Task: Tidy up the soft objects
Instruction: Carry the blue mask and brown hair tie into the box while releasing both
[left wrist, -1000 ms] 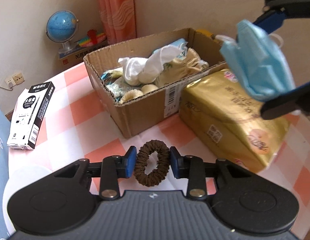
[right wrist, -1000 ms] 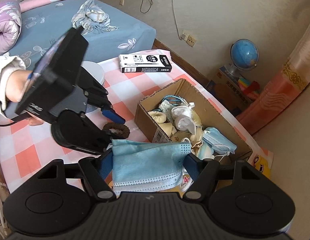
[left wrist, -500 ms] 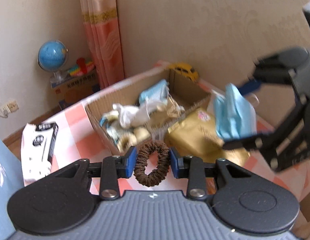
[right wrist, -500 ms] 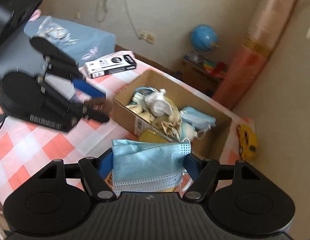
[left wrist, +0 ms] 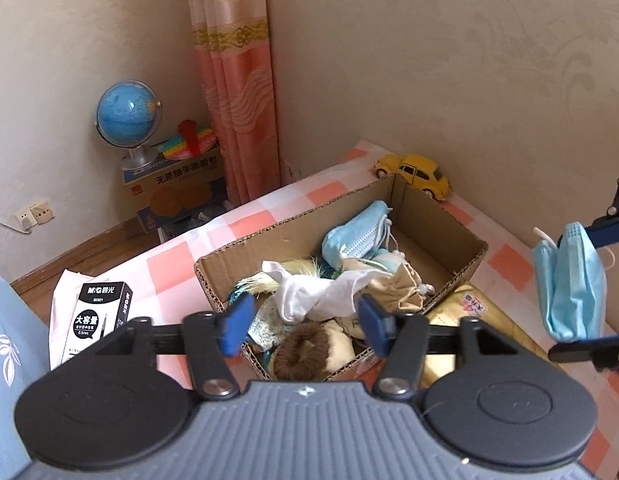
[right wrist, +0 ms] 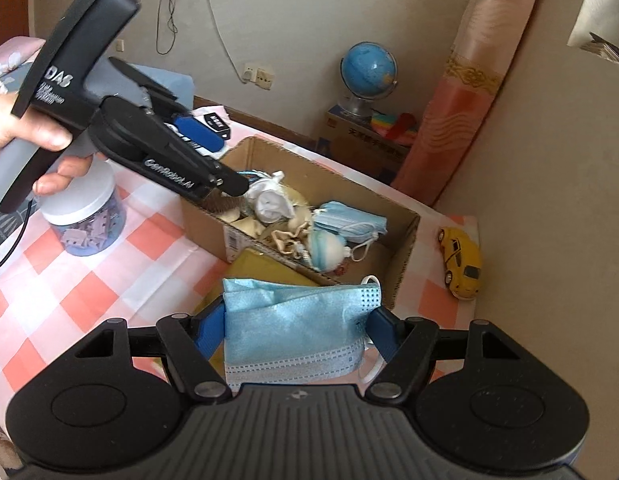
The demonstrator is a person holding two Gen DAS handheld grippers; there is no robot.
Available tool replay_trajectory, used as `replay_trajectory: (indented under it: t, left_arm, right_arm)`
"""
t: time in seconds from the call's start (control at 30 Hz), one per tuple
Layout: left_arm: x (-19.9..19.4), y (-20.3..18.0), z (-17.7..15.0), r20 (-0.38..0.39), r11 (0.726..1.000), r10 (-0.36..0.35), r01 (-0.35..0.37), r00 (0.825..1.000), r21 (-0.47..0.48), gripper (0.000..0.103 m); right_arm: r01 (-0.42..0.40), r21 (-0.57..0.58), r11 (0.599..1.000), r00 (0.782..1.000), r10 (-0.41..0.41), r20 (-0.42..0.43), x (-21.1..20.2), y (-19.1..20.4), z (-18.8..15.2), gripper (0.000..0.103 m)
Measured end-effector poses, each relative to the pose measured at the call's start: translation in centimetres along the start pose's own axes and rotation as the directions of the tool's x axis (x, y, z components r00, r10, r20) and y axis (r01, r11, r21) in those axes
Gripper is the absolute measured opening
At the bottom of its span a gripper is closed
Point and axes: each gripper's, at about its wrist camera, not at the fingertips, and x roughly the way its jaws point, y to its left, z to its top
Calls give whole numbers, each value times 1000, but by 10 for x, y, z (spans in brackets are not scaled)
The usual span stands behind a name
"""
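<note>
Left gripper [left wrist: 305, 320] is over the near end of the cardboard box [left wrist: 465, 268], jaws spread wide with nothing between them, and the brown scrunchie [left wrist: 305, 350] lies just beneath, a fuzzy ribbed ring resting on a cream-coloured soft item in the near corner of the box. In the right wrist view the scrunchie is mostly hidden behind that gripper's fingers [right wrist: 229, 184]. The box is crowded: a twisted white cloth [left wrist: 317, 292], a rumpled blue mask [left wrist: 353, 236] with white ear loops, a beige drawstring pouch [left wrist: 401, 288], all heaped together. Right gripper [right wrist: 295, 328] is off to the side of the box, above the gold package [left wrist: 469, 320], jaws clamped on a light blue face mask [right wrist: 297, 332], folded over, pleated, its paler lower edge hanging and one white ear loop curling out. The checked surface [right wrist: 69, 292] also carries a yellow toy car [right wrist: 461, 260] beyond the box, a plastic jar [right wrist: 85, 220] and a black-and-white pen box [left wrist: 97, 320].
</note>
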Motion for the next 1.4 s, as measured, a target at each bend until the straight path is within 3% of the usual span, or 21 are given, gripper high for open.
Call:
replay_trajectory:
  t: [0.3,0.53,0.73,0.9,1.03,1.1,1.4]
  left_arm:
    - [-53,-16,-25,84,1000,-14,16,996,-18,84]
    - [-79,-45,-64,96,1000,-6,8,995,-22,86]
    - [-81,-59,-91,50,998,-55,56,997,-36,87]
    - [-78,-59,-99,38,998,-23,25,999,-53,87]
    - [-75,-56,-99,40,998,-15,18,999,-63,87]
    - [-74,-56,-99,41,998,-10,13,999,-63,87]
    - [-72,-56,-100,59,998,-9,13,998,-65,89]
  right_arm:
    - [43,-15,999,999,-42,18,14,-24,20,76]
    - [30,-131,991,999,-27,24,36,-27,48,76]
    - [52,-360,931,994,-81,-68,74,-20,62,76]
    - [31,-461,887,987,-100,-125,95,-18,66,77]
    - [14,-480,877,986,-91,-138,103,-20,67,79]
    - [9,-470,882,987,-84,-138,104,-22,68,90]
    - [19,-411,911,989,-76,-123,92,-30,63,94]
